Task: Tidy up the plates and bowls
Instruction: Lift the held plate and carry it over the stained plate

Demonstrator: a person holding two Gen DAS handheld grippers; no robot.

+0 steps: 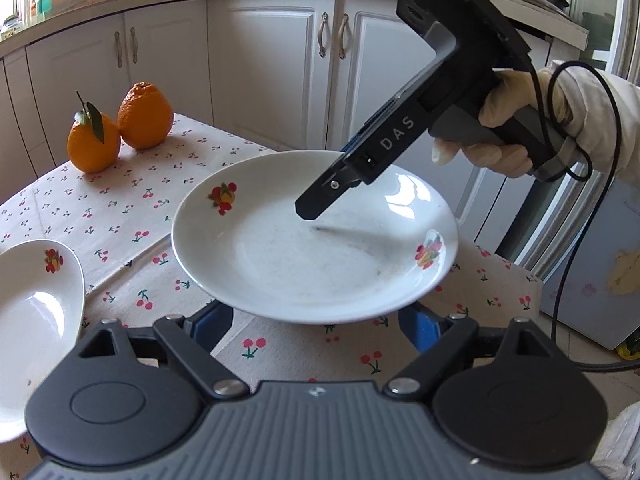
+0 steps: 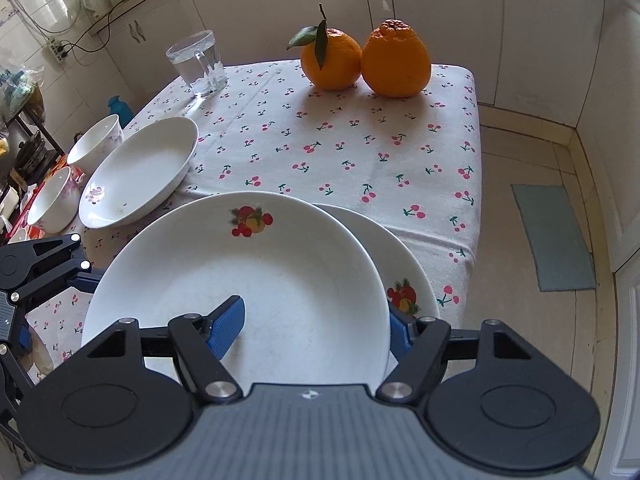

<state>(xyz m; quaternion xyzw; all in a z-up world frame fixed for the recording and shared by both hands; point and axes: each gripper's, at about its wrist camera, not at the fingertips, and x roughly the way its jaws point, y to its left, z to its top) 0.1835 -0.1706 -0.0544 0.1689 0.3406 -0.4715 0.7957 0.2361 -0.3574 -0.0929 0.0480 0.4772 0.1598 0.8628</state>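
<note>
A white fruit-print plate (image 1: 312, 240) hangs in the air above the cherry tablecloth. My right gripper (image 2: 316, 326) is shut on its rim, one blue finger (image 2: 226, 326) inside the plate (image 2: 256, 280), the other under the edge. It shows from the side in the left wrist view (image 1: 320, 200). A second fruit-print plate (image 2: 404, 272) lies on the table beneath the held one. My left gripper (image 1: 316, 326) is open below the near rim, blue pads either side, not touching. Another plate (image 1: 36, 312) lies at the left.
Two oranges (image 2: 364, 60) stand at the table's far end, a glass mug of water (image 2: 200, 64) far left. A deep white plate (image 2: 140, 172) and two bowls (image 2: 96, 146) (image 2: 54, 200) sit along the left edge. Cabinets ring the table (image 2: 360, 136).
</note>
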